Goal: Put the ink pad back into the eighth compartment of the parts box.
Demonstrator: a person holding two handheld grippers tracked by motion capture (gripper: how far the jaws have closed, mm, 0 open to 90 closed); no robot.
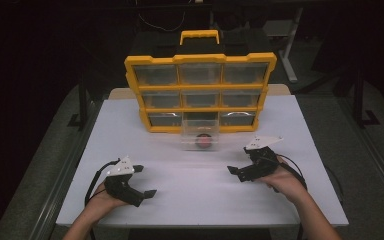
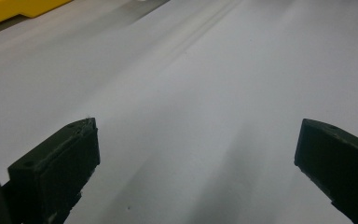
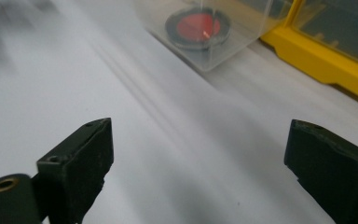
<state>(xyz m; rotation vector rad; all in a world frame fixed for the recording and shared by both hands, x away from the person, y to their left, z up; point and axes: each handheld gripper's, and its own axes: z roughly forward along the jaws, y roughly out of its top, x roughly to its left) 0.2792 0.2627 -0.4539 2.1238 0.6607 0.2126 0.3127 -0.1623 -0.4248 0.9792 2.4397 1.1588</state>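
A yellow organizer cabinet [image 1: 200, 59] with clear drawers stands at the back of the white table [image 1: 130, 125]. Its bottom middle drawer [image 1: 200, 136] is out on the table in front of it, holding a round red and black object [image 1: 203, 141]. My left gripper [image 1: 145, 180] rests open near the front left, with nothing between its jaws. My right gripper [image 1: 239, 160] is open at the front right, a short way from the drawer. In the right gripper view, the gripper [image 3: 198, 130] points toward the drawer [image 3: 223, 51] and the red disc [image 3: 199, 25]. The left gripper [image 2: 198, 135] faces bare table.
The cabinet's yellow base [image 3: 326, 60] runs along the right of the right gripper view, and a yellow corner [image 2: 9, 9] sits top left in the left gripper view. A black case with a yellow handle [image 1: 199, 36] is behind the cabinet. Dark floor surrounds the table.
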